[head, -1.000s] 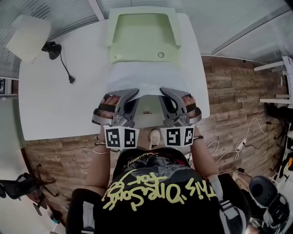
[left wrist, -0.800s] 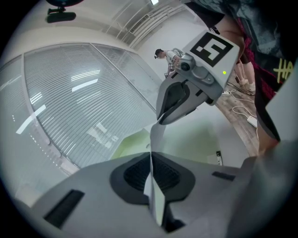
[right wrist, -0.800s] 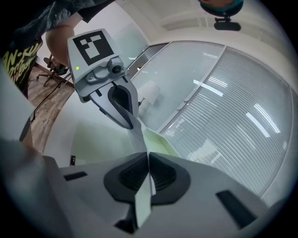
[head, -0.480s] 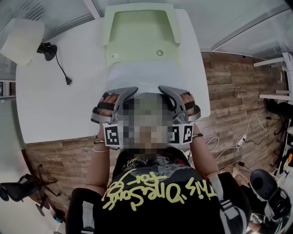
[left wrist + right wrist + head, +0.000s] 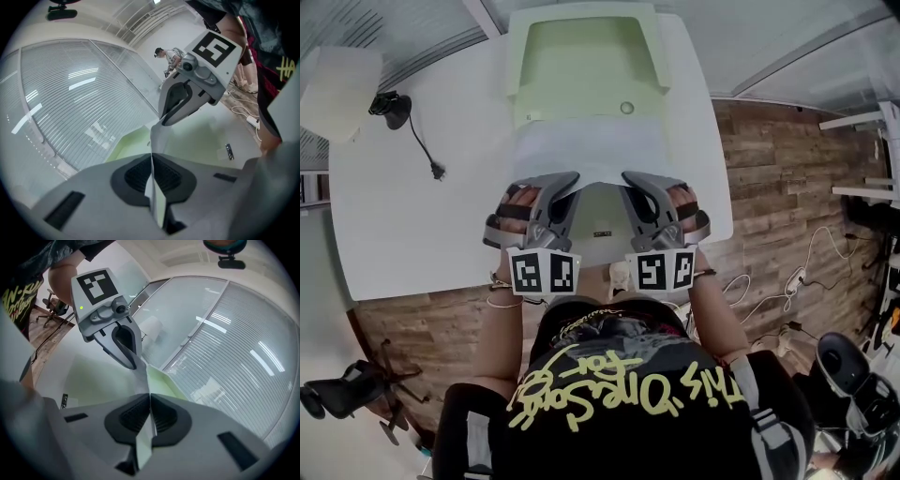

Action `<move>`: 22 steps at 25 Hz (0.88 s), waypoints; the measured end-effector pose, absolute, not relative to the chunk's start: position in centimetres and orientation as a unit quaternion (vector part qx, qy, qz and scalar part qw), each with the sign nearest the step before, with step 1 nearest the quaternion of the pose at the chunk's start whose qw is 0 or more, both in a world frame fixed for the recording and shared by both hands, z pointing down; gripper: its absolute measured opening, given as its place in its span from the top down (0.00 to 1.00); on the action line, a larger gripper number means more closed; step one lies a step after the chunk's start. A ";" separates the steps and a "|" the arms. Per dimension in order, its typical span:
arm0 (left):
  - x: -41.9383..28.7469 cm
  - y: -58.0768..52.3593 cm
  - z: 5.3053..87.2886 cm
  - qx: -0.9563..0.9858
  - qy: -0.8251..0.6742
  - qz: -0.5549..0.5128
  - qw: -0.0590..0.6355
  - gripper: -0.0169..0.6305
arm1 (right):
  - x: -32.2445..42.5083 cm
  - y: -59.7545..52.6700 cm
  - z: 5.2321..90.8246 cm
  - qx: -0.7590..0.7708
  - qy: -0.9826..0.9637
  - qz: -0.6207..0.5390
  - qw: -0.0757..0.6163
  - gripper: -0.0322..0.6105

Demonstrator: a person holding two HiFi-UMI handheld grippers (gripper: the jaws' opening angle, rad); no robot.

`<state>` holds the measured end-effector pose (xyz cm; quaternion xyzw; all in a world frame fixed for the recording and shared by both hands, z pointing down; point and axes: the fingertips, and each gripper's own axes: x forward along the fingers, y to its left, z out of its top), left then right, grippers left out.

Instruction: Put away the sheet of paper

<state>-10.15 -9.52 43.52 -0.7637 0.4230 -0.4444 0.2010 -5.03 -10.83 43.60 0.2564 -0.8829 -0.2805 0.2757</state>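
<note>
- Sheet of paper (image 5: 586, 150): pinched along its near edge by both tools and spreading away ahead of the tips.
- L gripper (image 5: 568, 184): jaws closed on the left part of that edge. Its own view shows the paper clamped betw. the pads.
- R gripper (image 5: 629, 180): same, clamped on the right part of the edge. The two tips sit near each other, with the sheet spanning betw. them.
- Green case (image 5: 581, 56): lies open on the white table (image 5: 412, 216), ahead of and below both tips. The sheet covers its middle; can't tell if they touch.
- Status, my read: pick-up done and sheet brought over the case, but not yet let go.
- Left to do, approx.: lower the near edge into the case, open both jaws, back the tools out. Can't tell if the case then needs closing.
</note>
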 end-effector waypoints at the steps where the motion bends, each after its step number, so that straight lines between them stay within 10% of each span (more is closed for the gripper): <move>1: -10.3 -9.7 43.5 -0.764 0.422 -0.445 0.202 0.96 | -5.1 -10.9 43.6 0.257 -0.883 -0.280 0.276 0.94; 22: -11.1 -11.5 42.4 -0.764 0.424 -0.438 0.213 0.96 | -5.9 -12.2 42.3 0.270 -0.881 -0.283 0.265 0.94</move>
